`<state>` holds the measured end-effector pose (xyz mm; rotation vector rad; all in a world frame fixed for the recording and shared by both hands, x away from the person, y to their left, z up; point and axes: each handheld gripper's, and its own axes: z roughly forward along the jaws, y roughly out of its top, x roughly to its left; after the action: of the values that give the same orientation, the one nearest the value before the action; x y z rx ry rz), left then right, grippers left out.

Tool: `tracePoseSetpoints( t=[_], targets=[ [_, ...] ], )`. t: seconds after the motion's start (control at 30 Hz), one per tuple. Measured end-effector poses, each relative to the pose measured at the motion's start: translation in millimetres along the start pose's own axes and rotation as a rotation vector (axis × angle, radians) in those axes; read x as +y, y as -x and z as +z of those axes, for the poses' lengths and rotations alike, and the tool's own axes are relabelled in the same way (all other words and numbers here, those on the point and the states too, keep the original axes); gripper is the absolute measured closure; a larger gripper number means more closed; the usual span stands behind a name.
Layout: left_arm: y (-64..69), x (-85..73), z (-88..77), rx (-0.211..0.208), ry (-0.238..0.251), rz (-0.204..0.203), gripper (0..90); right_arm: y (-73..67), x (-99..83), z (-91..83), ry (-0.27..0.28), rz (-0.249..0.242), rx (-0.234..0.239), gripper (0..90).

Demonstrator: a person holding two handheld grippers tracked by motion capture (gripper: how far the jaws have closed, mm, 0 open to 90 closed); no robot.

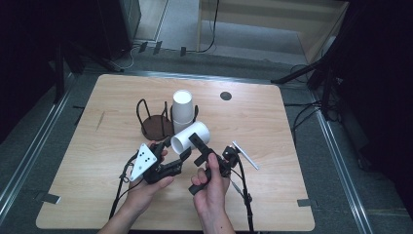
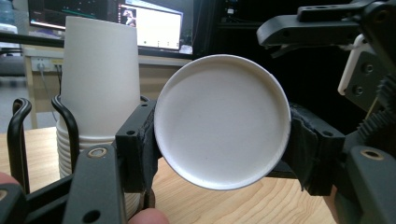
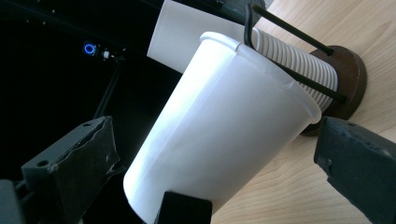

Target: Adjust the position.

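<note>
White, thin-walled paper cup (image 1: pixel 191 137): light and crushable, we judge. Our left gripper (image 1: pixel 176 157) clamps its base; right gripper (image 1: pixel 203 157) fingers spread, released.

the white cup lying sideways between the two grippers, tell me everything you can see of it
The white cup is a plain paper-looking cup with a rolled rim and a flat, slightly recessed round base. It is tipped on its side, held off the wooden table just in front of the stack of cups. The left gripper is clamped across its base end, pads pressing both sides. The right gripper has its jaws spread on either side of the wall, apart from it.
</note>
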<state>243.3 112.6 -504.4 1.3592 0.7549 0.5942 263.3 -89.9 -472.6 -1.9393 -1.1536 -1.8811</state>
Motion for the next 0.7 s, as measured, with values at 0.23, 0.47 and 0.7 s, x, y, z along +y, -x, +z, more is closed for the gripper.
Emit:
tracePoseSetpoints(
  t=[0.23, 0.47, 0.7],
  targets=[
    [1.8, -0.2, 0.2, -0.007, 0.003, 0.001, 34.8, 2.7, 2.3, 2.4, 0.003, 0.073, 0.006, 0.0],
    [4.1, -0.9, 0.5, -0.016, 0.002, 0.005, 34.8, 6.8, 3.1, 5.4, -0.012, 0.136, 0.004, 0.0],
    [5.4, -1.9, 0.7, -0.02, -0.003, 0.009, 34.8, 11.1, 3.2, 9.9, -0.013, 0.193, 0.011, 0.0]
  ],
)
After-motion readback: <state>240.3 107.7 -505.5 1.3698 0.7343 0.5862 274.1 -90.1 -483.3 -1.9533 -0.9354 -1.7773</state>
